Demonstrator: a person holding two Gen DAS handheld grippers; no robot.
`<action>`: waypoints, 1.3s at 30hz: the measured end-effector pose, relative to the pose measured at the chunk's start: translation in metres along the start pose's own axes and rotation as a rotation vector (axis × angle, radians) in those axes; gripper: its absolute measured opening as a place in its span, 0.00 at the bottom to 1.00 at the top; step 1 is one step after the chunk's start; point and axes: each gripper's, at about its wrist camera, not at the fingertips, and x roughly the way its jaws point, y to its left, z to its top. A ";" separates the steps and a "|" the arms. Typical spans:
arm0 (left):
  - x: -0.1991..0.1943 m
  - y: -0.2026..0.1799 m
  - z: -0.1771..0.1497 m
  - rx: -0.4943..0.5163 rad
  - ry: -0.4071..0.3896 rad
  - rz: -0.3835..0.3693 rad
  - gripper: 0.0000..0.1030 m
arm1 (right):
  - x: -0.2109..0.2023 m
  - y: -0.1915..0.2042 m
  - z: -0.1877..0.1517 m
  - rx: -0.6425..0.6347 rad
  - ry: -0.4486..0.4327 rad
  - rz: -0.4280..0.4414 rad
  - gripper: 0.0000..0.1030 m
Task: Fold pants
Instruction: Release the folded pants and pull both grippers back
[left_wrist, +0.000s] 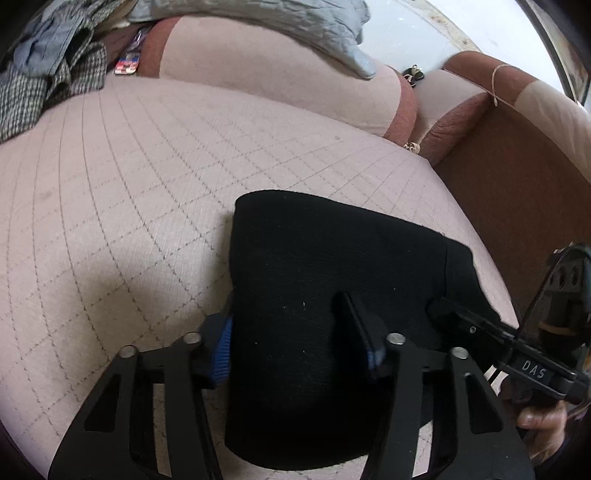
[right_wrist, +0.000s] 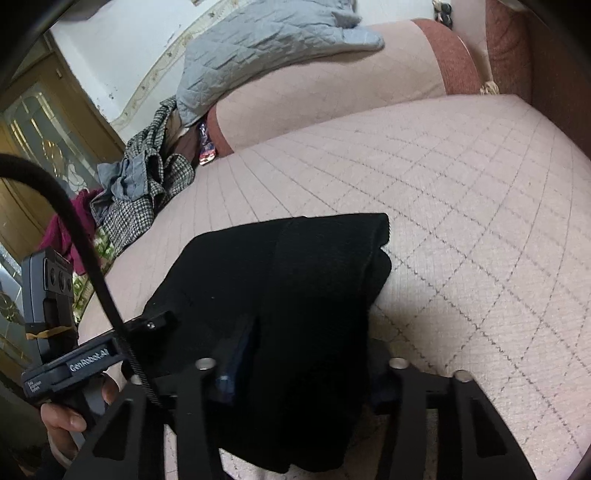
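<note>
The black pants lie folded into a thick bundle on the pink quilted sofa seat. My left gripper is open, with its fingers on either side of the bundle's left part; one blue pad shows at the pants' left edge. The right gripper comes in from the right, onto the bundle's right edge. In the right wrist view the pants fill the space between my right gripper's wide-set fingers. The left gripper touches the bundle's left side.
A checked and grey pile of clothes lies at the seat's far left, also in the right wrist view. A grey quilted blanket hangs over the backrest. A brown armrest borders the seat on the right. A wooden door stands beyond.
</note>
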 end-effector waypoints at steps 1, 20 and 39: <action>-0.004 0.000 0.002 -0.008 -0.005 -0.006 0.44 | -0.004 0.006 0.003 -0.023 -0.008 -0.006 0.38; 0.036 0.047 0.073 -0.053 0.006 0.131 0.47 | 0.082 0.028 0.077 -0.129 0.025 -0.104 0.42; -0.001 0.021 0.056 0.025 -0.138 0.247 0.57 | 0.024 0.053 0.063 -0.222 -0.113 -0.169 0.61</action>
